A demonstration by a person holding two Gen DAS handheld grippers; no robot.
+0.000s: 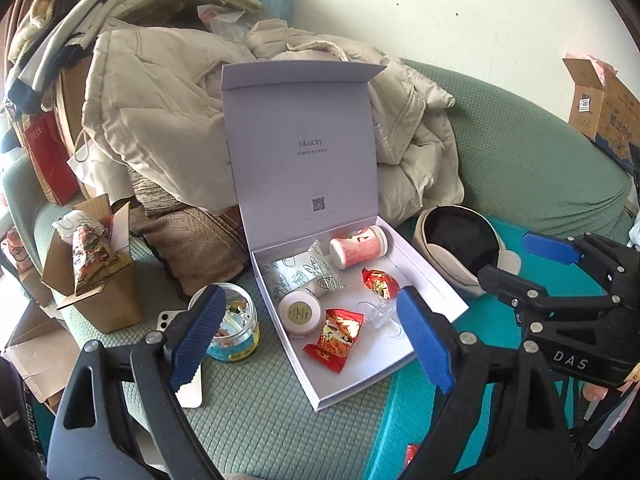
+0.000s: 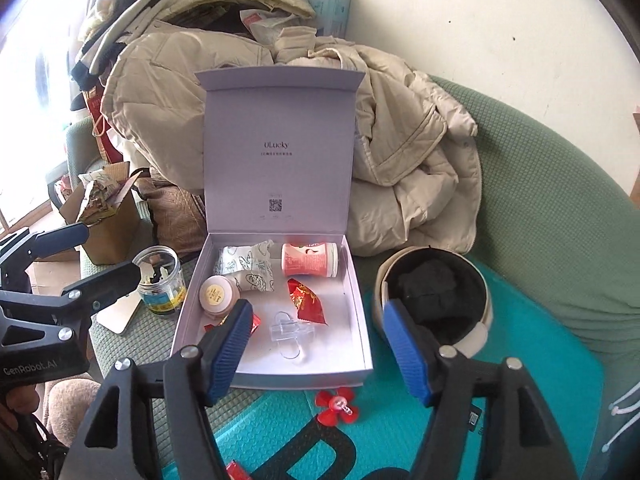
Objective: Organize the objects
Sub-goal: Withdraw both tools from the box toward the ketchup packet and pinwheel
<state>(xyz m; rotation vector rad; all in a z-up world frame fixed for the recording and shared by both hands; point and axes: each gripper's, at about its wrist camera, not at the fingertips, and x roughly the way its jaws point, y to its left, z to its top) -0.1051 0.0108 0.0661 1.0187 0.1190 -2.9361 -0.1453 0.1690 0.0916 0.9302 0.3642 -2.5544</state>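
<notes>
Left wrist view shows the left gripper [image 1: 308, 332] spread wide and empty above the white box [image 1: 436, 280], which sits lid-up on the green sofa seat; the right gripper [image 2: 316, 344] is likewise parted, holding nothing. Filling looks underway. Likely next: the red flower clip [image 2: 338, 404] just outside the box's near edge. Inside, the pink bottle [image 1: 358, 246] lies along the hinge edge, cap rightward.

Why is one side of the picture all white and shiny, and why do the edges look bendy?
In the right wrist view, strong daylight from a window washes out the left edge to plain white. In both views the fisheye lens bends things near the rim, so the sofa curves and the corners go black. The box in the middle stays sharp in the left wrist view, with soft shadows only.
</notes>
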